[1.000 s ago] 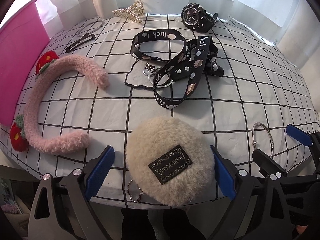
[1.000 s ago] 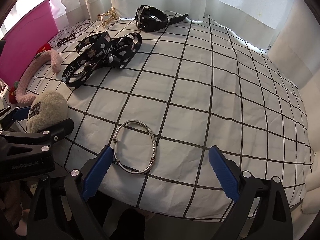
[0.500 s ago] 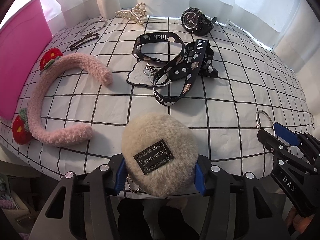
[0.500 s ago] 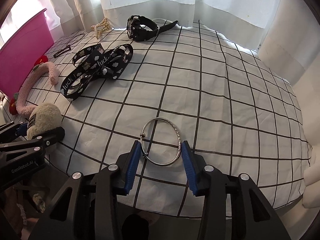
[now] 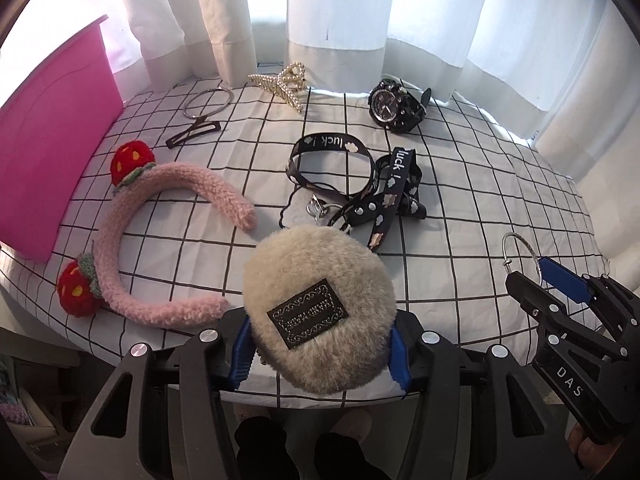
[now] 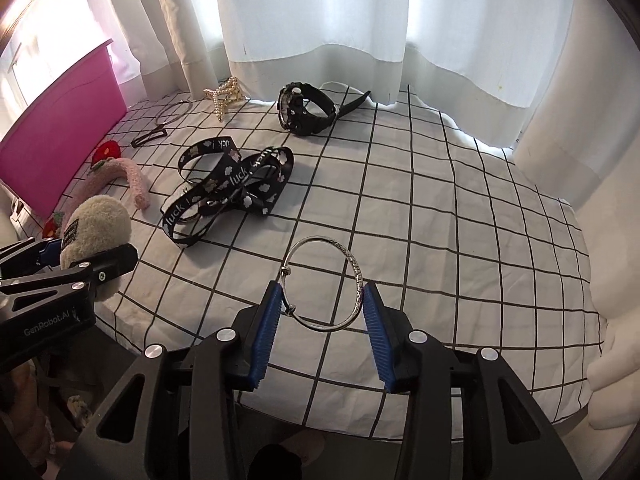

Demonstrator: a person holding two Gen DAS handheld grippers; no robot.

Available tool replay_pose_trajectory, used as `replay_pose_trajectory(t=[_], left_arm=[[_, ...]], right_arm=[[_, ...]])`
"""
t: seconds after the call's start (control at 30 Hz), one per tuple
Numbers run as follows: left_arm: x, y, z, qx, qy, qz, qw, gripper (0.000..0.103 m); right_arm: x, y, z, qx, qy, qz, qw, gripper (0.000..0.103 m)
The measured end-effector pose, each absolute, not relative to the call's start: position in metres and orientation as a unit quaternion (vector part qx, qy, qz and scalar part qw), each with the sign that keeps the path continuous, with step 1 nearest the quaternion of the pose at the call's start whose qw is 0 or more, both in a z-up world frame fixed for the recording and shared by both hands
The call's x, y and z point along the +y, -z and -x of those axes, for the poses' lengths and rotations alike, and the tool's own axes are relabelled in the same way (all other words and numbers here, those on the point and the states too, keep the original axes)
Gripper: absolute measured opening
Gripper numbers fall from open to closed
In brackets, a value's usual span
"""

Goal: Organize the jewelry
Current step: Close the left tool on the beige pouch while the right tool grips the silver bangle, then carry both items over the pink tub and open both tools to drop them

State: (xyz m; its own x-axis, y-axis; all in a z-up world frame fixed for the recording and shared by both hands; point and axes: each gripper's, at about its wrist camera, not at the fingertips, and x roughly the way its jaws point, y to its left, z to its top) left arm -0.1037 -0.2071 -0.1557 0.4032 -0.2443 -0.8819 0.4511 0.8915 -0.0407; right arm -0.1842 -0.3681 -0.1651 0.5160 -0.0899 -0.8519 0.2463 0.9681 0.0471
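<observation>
We clamp a round, fluffy beige pouch (image 5: 318, 308) with a woven black label between our left gripper (image 5: 320, 354) pads, above the checked cloth (image 6: 460, 240). Our right gripper (image 6: 322, 322) pinches a thin silver bangle (image 6: 324, 284), upright, lifted clear.

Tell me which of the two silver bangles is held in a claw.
The silver bangle with a small bead, clamped in the right claw. The other bangle lies free by the pink box.

A home room: a checked tablecloth (image 5: 480, 184) by white curtains (image 5: 336, 4), a pink bin (image 5: 52, 140) alongside.
</observation>
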Motion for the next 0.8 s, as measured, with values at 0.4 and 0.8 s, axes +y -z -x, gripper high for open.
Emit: replay_pose_trajectory(t=[0.4,0.8], left_arm=[[-0.137,0.069,0.057,0.447,0.171,-0.065,0.876,0.052],[0.016,-0.036,-0.029,0.367,0.076,-0.031,0.927,0.052]], right_arm=[[-0.3,0.073,0.118,0.422,0.046,-0.037,0.905,0.041],[-0.158,-0.029,-0.003,0.343,-0.066,0.007,0.937,0.041]])
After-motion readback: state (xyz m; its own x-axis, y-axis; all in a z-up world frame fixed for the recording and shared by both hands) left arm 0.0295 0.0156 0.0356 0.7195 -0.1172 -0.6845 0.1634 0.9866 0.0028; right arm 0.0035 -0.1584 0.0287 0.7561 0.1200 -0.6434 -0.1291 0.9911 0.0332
